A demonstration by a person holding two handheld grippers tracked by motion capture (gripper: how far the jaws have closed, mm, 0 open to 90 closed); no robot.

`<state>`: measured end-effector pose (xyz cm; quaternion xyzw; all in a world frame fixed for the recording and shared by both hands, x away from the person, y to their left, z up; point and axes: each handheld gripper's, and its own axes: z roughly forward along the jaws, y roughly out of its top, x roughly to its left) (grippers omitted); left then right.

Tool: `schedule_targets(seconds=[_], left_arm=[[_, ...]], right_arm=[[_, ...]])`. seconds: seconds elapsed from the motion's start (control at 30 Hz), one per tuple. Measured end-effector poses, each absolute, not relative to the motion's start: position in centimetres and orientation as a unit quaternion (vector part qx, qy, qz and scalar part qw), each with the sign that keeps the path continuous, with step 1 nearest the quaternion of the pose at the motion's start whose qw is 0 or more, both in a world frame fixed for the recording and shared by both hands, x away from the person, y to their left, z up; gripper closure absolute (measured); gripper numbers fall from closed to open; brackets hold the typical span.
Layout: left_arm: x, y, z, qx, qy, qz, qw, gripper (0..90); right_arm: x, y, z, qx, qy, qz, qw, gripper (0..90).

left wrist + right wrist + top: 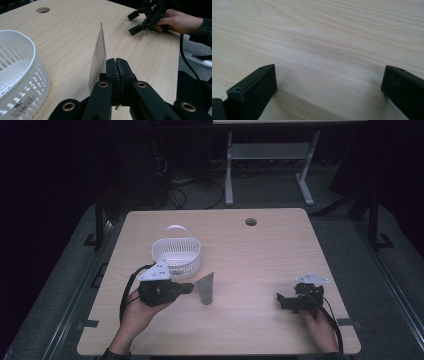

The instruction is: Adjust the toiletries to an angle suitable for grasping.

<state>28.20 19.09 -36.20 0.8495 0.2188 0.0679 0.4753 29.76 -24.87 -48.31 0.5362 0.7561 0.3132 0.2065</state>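
A grey-white squeeze tube (205,288) stands upright on its cap near the middle of the wooden table (250,255), flat crimped end up. My left gripper (189,288) is held low just left of the tube, its tips right beside it. In the left gripper view its jaws are pressed together (117,65), and the tube (98,53) rises just beyond and left of them, not between them. My right gripper (281,301) rests at the table's right front. It is open, and in the right gripper view (329,82) there is bare wood between its tips.
A white slotted basket (176,256) with a handle stands behind my left gripper, close on its left in the left gripper view (27,82). A round cable hole (251,222) lies at the far side. The right hand and its gripper (133,23) show across the table.
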Motion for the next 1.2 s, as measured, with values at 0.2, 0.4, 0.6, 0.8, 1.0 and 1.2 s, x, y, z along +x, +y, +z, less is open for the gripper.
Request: schedule_targets(seconds=[0.2,0.4,0.6,0.8,1.0,1.2], left_arm=[[28.5,18.8,-36.3,0.85,0.22,0.067,0.475,88.7],[29.0,18.8,-36.4,0.85,0.222,0.07,0.473,88.8],[29.2,18.8,-36.4,0.851,0.226,0.075,0.469,88.9],[29.5,18.9,-36.3,0.853,0.226,0.083,0.463,88.8],[29.7,18.9,-36.3,0.853,0.229,0.085,0.46,89.1],[30.1,18.9,-36.3,0.853,0.233,0.093,0.458,89.2]], right_arm=[[29.8,-24.9,-48.3,0.536,0.756,0.313,0.206,0.0],[29.8,-24.9,-48.3,0.536,0.756,0.313,0.206,0.0],[29.8,-24.9,-48.3,0.536,0.756,0.313,0.206,0.0],[29.8,-24.9,-48.3,0.536,0.756,0.313,0.206,0.0],[29.8,-24.9,-48.3,0.537,0.756,0.313,0.206,0.0],[29.8,-24.9,-48.3,0.536,0.756,0.313,0.206,0.0]])
